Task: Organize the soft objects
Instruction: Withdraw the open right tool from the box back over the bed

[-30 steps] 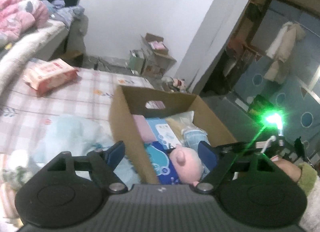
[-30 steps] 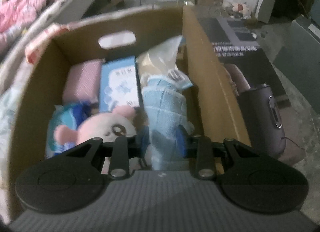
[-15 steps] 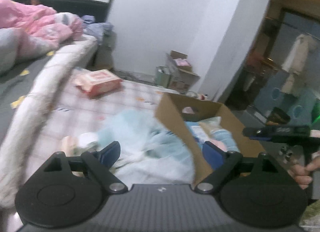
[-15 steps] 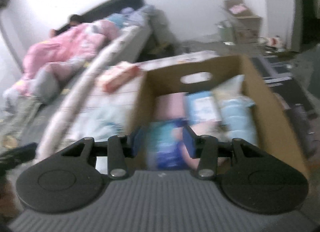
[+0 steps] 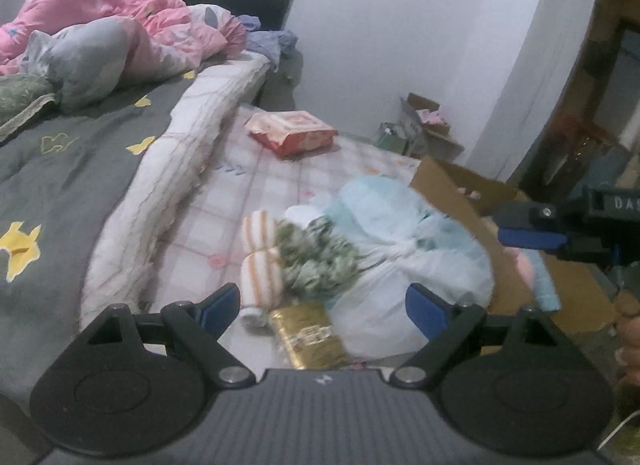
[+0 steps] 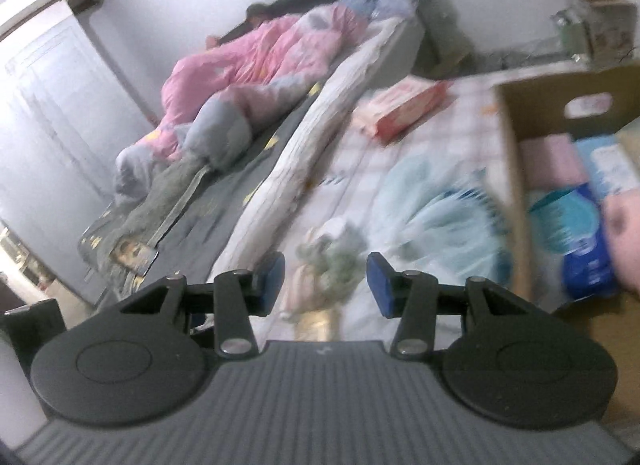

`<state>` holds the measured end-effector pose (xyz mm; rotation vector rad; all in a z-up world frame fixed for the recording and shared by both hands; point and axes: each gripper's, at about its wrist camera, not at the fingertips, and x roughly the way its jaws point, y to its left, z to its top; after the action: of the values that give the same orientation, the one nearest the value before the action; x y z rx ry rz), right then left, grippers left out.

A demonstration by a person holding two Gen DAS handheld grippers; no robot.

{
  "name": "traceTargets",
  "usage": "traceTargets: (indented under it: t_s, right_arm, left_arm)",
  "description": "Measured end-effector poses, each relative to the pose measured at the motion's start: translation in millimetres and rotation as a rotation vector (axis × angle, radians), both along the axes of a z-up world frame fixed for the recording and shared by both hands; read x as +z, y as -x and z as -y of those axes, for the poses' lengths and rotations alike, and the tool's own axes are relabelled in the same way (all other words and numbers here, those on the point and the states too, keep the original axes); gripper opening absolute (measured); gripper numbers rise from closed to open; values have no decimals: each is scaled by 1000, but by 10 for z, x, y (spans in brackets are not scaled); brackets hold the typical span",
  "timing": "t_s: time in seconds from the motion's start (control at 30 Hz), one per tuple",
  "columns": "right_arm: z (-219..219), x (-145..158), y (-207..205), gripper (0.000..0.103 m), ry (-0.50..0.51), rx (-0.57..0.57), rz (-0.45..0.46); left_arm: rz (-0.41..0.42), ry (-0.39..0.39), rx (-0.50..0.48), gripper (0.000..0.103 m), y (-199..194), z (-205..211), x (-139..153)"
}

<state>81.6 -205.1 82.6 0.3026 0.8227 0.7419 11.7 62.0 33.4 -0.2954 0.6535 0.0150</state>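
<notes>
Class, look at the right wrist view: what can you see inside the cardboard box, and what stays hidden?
Inside the cardboard box are a pink pack, a light blue pack, a blue-and-white packet and part of a pink plush toy. The box's right side and bottom are out of sight.

The left gripper [image 5: 322,305], black with blue-padded fingers [image 5: 222,304], tilts downward with its fingers spread wide and nothing clasped between them. The right gripper [image 6: 326,283] also tilts downward; its blue-padded fingers [image 6: 378,283] have just been opening and stand partly apart, empty. At the left view's right edge, a hand [image 5: 628,331] shows below the right gripper.
</notes>
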Motion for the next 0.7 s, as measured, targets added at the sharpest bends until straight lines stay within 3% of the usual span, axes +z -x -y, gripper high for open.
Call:
traceTargets:
  t_s: [0.43,0.7]
  right_arm:
    - [-602,-423,-255,45,-38,15,-92]
    - [-923,-474,-657,43,-29,-4,-67]
  left_arm:
    - [-43,-8,-19,88,-176,-138,-363]
    - [-8,-11,-41,79,-379,-284,-342]
